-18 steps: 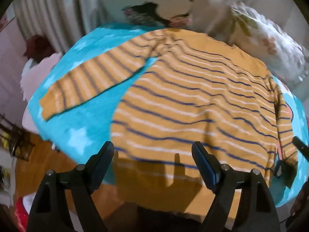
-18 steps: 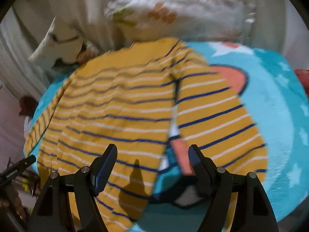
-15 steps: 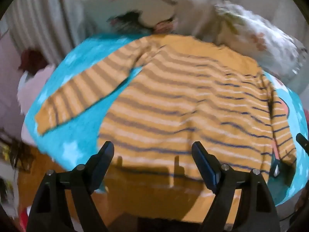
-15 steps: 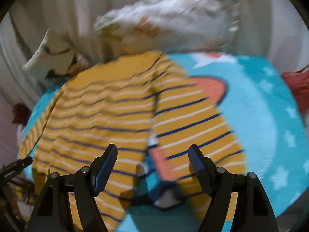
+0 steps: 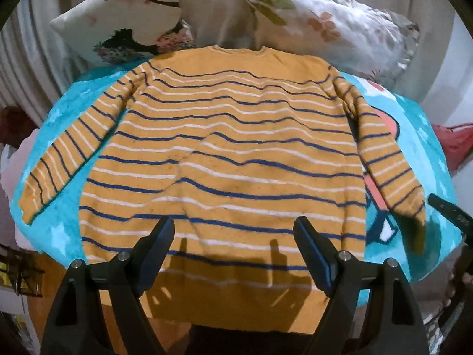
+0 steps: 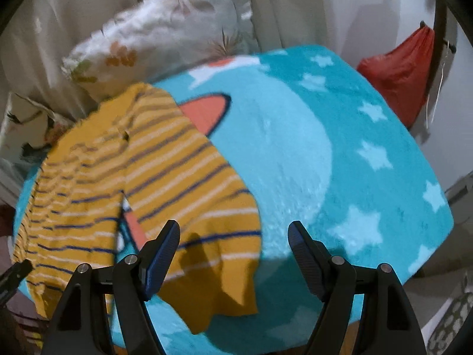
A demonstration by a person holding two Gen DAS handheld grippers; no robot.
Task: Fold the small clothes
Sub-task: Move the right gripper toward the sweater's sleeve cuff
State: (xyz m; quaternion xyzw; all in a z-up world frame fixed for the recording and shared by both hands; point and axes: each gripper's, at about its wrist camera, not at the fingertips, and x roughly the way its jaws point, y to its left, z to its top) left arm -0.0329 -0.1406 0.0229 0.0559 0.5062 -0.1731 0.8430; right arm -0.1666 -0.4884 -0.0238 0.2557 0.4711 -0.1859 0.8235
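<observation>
Both claws hang wide open with nothing between them: the left gripper [image 5: 233,236] over the hem of the striped sweater [image 5: 230,153], the right gripper [image 6: 233,242] above its right sleeve [image 6: 207,207]. The sweater lies flat on the turquoise star blanket [image 6: 340,148], neckline toward the pillows [image 5: 325,23]. Best to pinch the cuff cleanly and fold it inward without dragging the body.

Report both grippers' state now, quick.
Left gripper: open, holding nothing, above the sweater.
Right gripper: open, holding nothing, above the sweater's sleeve and the blanket.
</observation>
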